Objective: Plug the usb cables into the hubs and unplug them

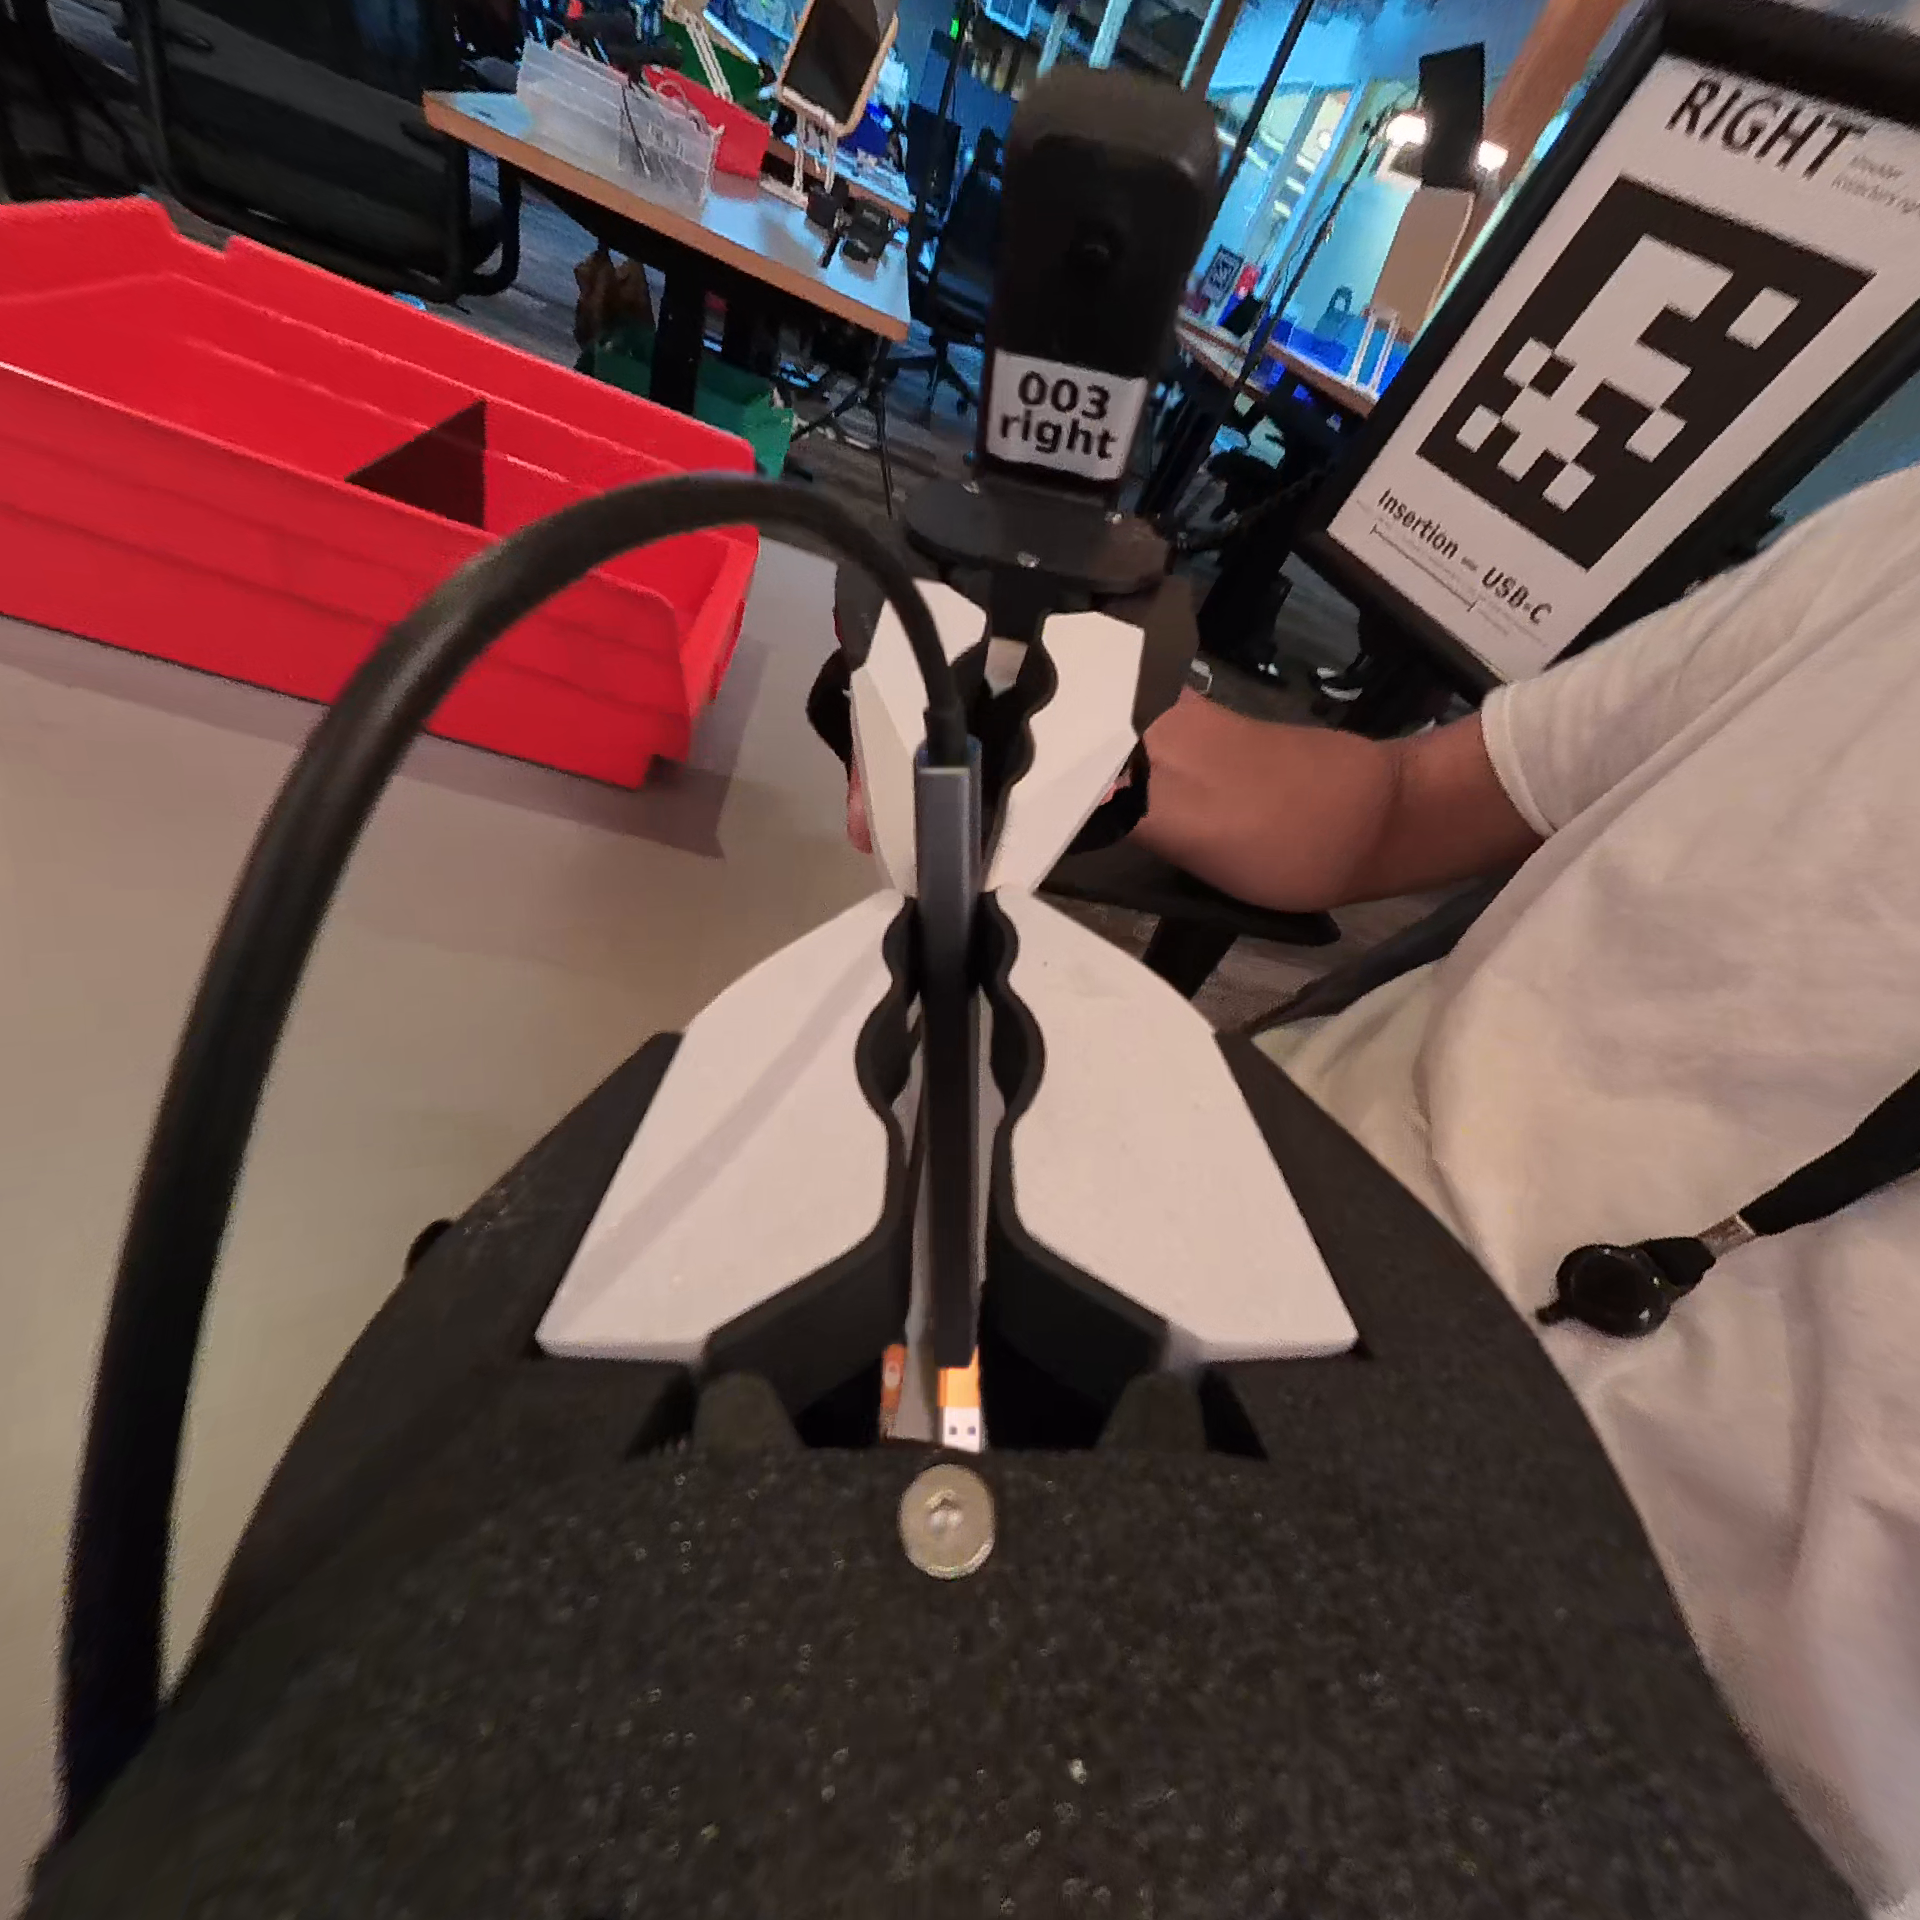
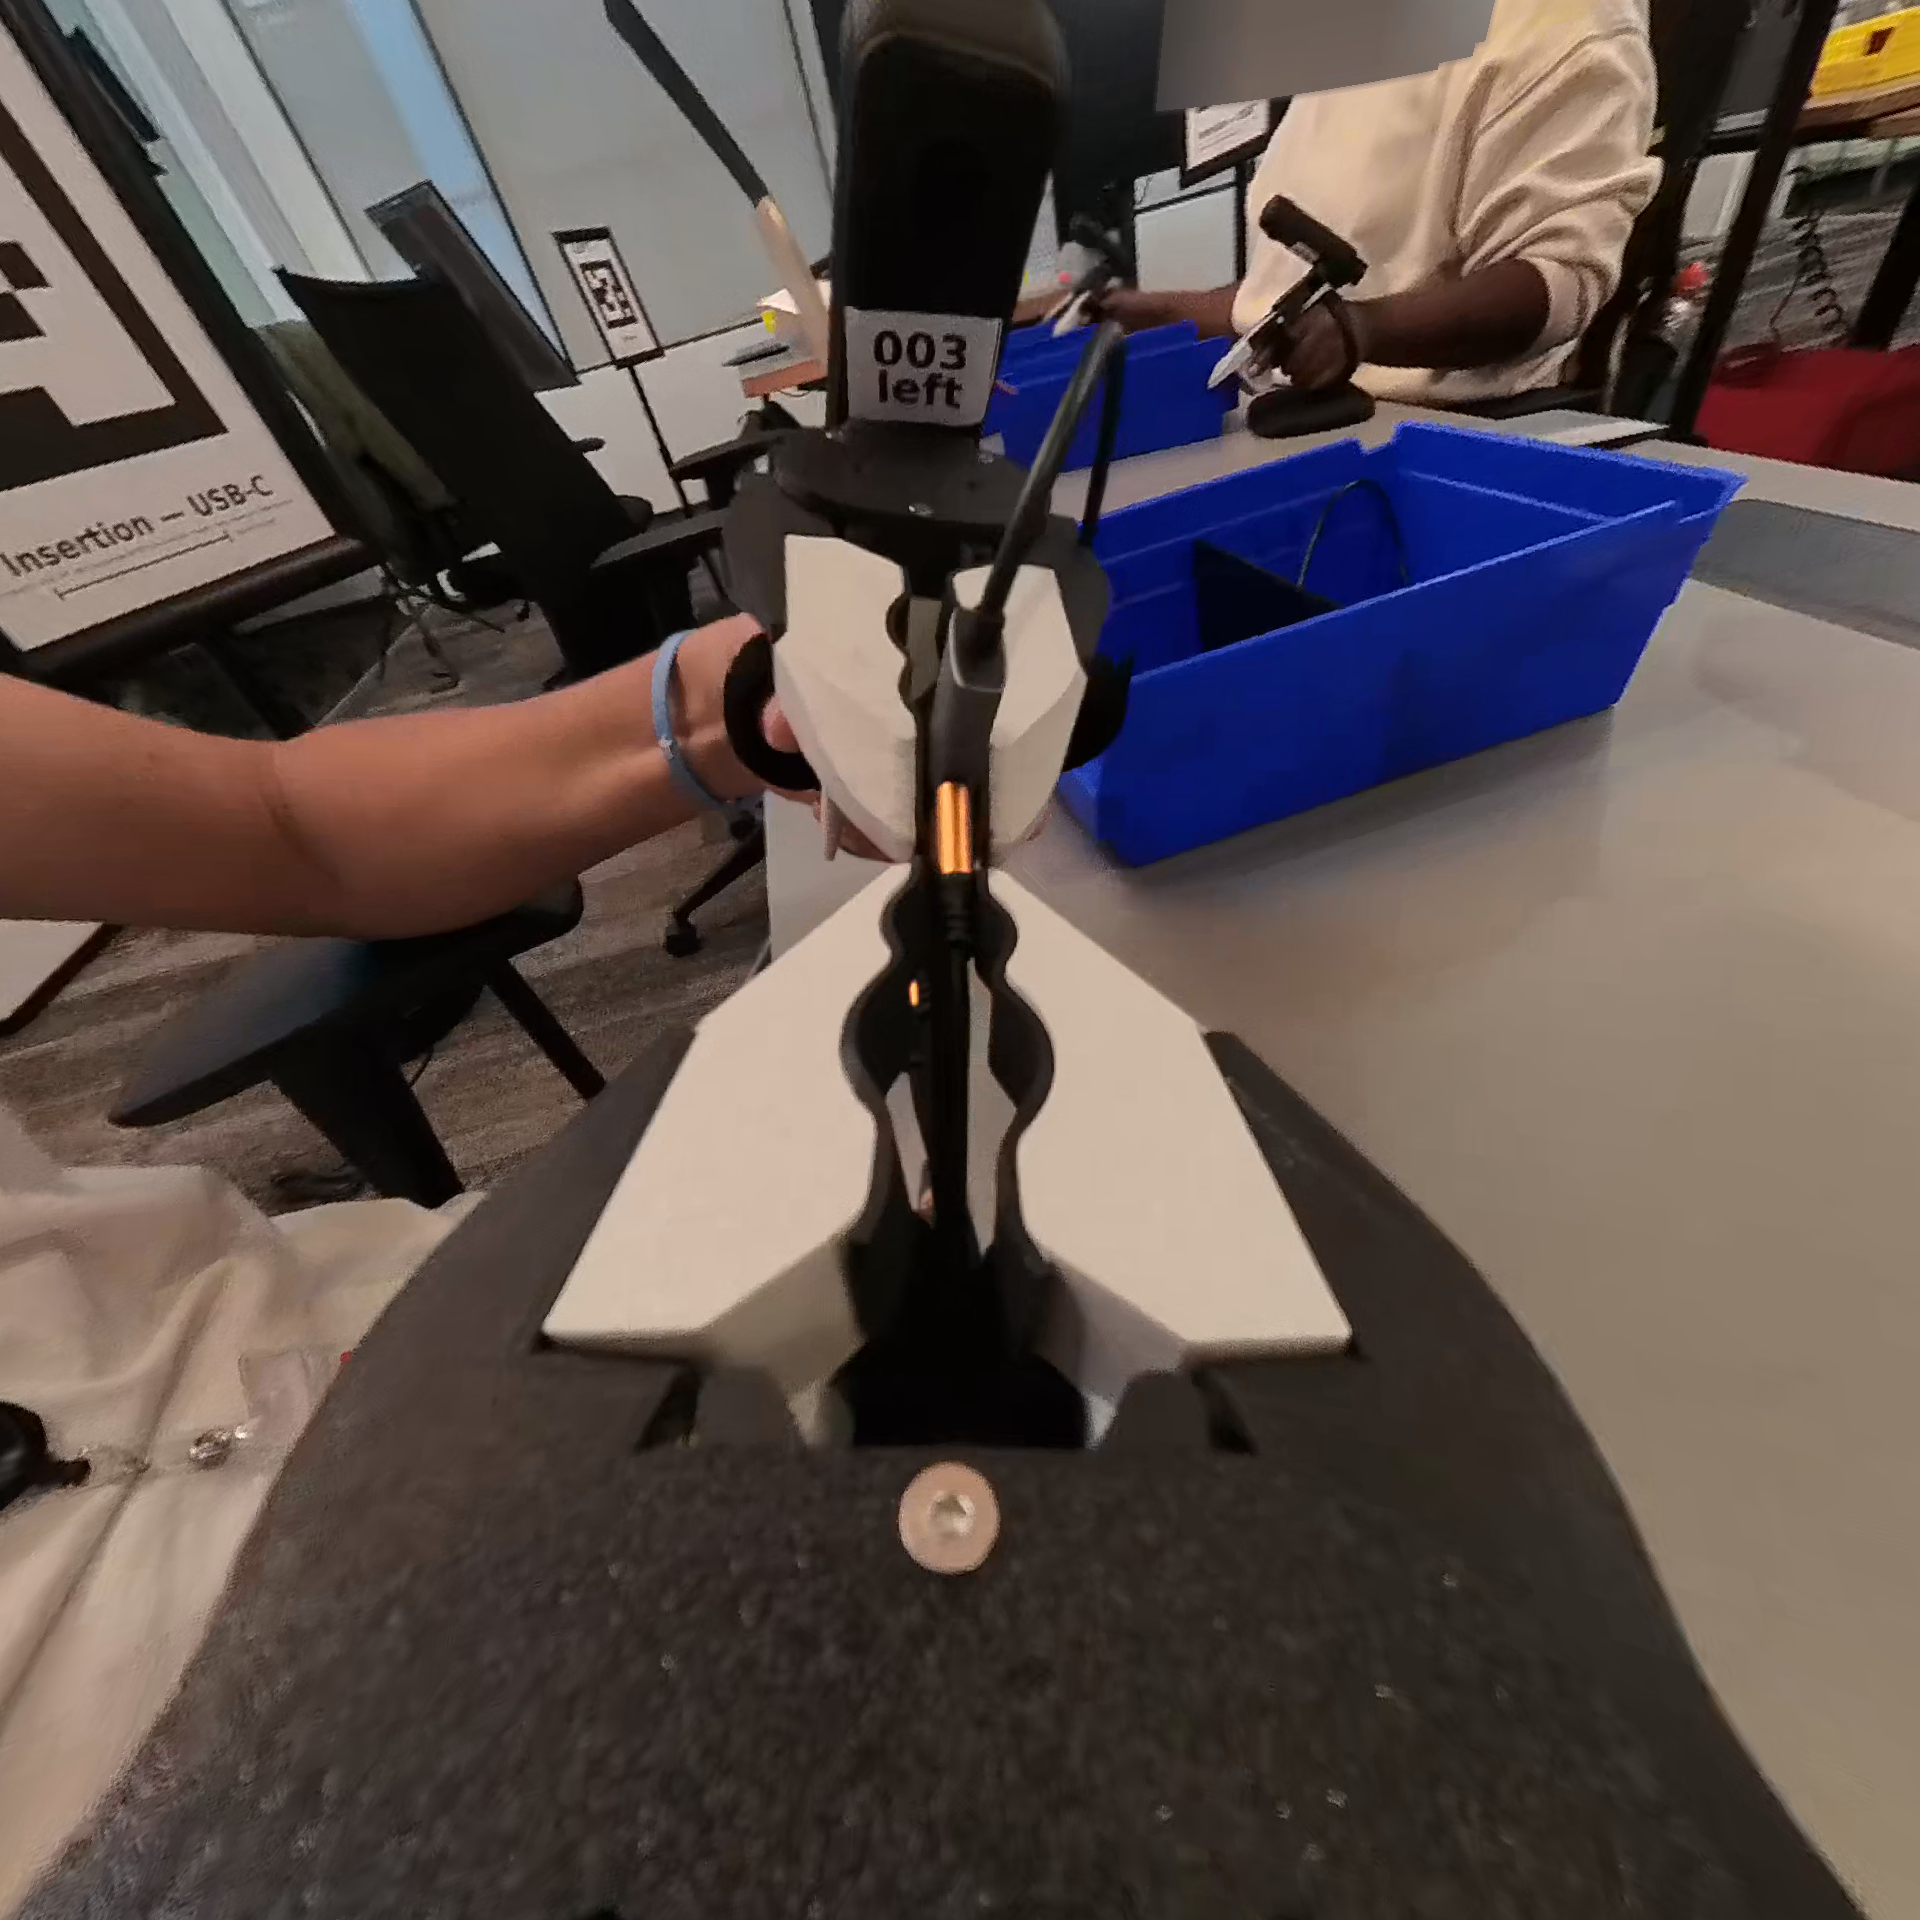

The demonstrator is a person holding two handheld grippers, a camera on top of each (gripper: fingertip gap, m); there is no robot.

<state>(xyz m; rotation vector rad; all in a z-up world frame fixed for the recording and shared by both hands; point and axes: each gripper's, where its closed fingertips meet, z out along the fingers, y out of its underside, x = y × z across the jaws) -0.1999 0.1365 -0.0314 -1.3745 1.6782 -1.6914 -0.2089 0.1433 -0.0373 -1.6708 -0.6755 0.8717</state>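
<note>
My two grippers meet tip to tip above a grey table (image 2: 1558, 1039). My left gripper (image 1: 945, 920) is shut on a slim grey adapter (image 1: 945, 821). A thick black cable (image 1: 260, 935) leaves the adapter's far end and loops back to the left. A black strip ending in an orange-and-silver plug (image 1: 958, 1403) lies in the gap between the left fingers. My right gripper (image 2: 948, 883) is shut on a thin black cable (image 2: 948, 1039) just behind its orange plug (image 2: 952, 826). That plug meets the grey adapter (image 2: 971, 675), which sits between the left gripper's fingers.
A red bin (image 1: 312, 468) stands on the table on one side and a blue bin (image 2: 1403, 644) on the other. A framed marker board (image 1: 1621, 343) and office chairs (image 2: 468, 436) stand off the table edge. Another person (image 2: 1455, 208) works at a farther table. Left and right tips are no more than a few centimetres apart.
</note>
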